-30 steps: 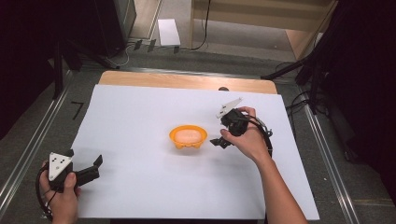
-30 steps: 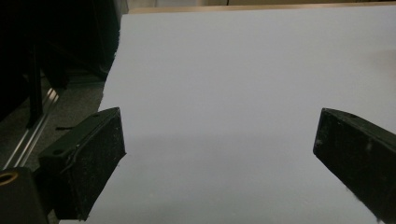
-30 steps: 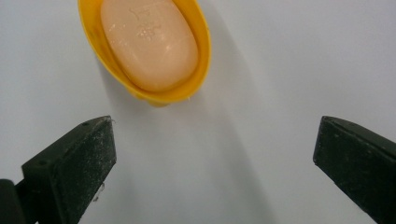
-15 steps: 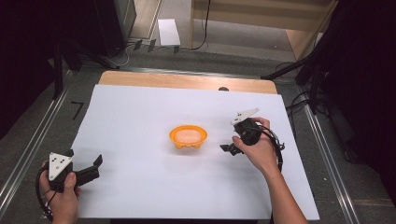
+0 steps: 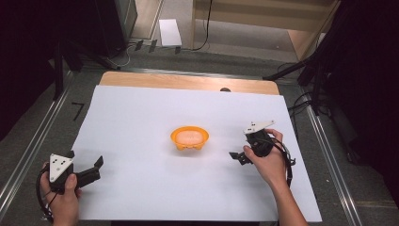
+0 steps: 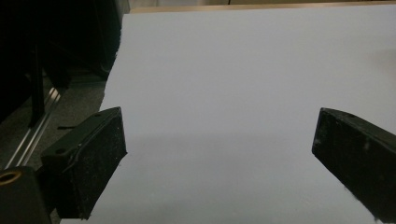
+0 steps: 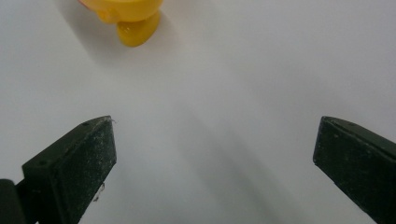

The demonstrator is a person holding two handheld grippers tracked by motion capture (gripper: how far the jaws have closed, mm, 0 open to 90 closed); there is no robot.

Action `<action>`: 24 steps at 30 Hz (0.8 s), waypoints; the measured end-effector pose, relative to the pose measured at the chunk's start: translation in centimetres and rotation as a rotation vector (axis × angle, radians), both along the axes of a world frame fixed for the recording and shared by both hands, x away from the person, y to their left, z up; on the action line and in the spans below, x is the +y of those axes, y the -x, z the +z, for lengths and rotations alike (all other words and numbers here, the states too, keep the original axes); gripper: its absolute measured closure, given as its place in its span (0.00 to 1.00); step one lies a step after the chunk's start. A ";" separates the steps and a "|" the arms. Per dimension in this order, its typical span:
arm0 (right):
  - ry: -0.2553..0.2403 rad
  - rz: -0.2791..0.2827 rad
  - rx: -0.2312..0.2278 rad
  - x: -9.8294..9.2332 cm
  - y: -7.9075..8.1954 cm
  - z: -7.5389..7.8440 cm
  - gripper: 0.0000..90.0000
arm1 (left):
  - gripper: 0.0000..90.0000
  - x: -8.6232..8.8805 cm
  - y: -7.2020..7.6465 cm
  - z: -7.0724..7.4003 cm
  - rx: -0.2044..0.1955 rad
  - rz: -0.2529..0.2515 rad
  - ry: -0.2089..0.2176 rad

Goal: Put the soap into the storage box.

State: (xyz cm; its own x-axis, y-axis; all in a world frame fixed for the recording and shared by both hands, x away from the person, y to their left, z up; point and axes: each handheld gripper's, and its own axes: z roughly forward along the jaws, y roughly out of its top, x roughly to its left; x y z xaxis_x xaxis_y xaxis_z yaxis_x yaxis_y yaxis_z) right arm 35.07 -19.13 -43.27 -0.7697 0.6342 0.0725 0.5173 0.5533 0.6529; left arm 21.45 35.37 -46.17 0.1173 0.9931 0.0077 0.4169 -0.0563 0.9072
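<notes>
An orange bowl (image 5: 189,137) with something pale pink inside stands in the middle of the white sheet (image 5: 141,117). My right gripper (image 5: 240,157) is held low to the right of the bowl, open and empty, jaws pointing left toward it. In the right gripper view the bowl's yellow-orange base (image 7: 128,18) sits at the top edge, well ahead of the wide-apart jaws. My left gripper (image 5: 96,168) rests at the sheet's front left corner, open and empty. Its view looks across bare white paper (image 6: 243,84).
The sheet covers a wooden table whose bare strip (image 5: 188,82) runs along the far side, with a small dark object (image 5: 225,89) on it. Metal rails (image 5: 28,150) and cables (image 5: 306,103) flank the table. A white box (image 5: 169,32) lies on the floor beyond.
My right gripper has drawn back from the bowl, moving right and toward the front of the table. The left gripper has stayed put.
</notes>
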 end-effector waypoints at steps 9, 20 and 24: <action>-0.066 -0.061 0.007 -2.4 1.8 -1.0 0.00 | 0.04 0.0 0.0 0.0 0.001 0.003 0.000; -0.084 -0.142 -0.025 -5.0 4.0 -2.1 0.00 | 0.04 0.0 0.0 0.0 0.003 0.011 -0.001; -0.104 -0.174 -0.028 -6.0 4.6 -2.4 0.00 | 0.04 0.0 0.0 0.0 0.003 0.011 -0.001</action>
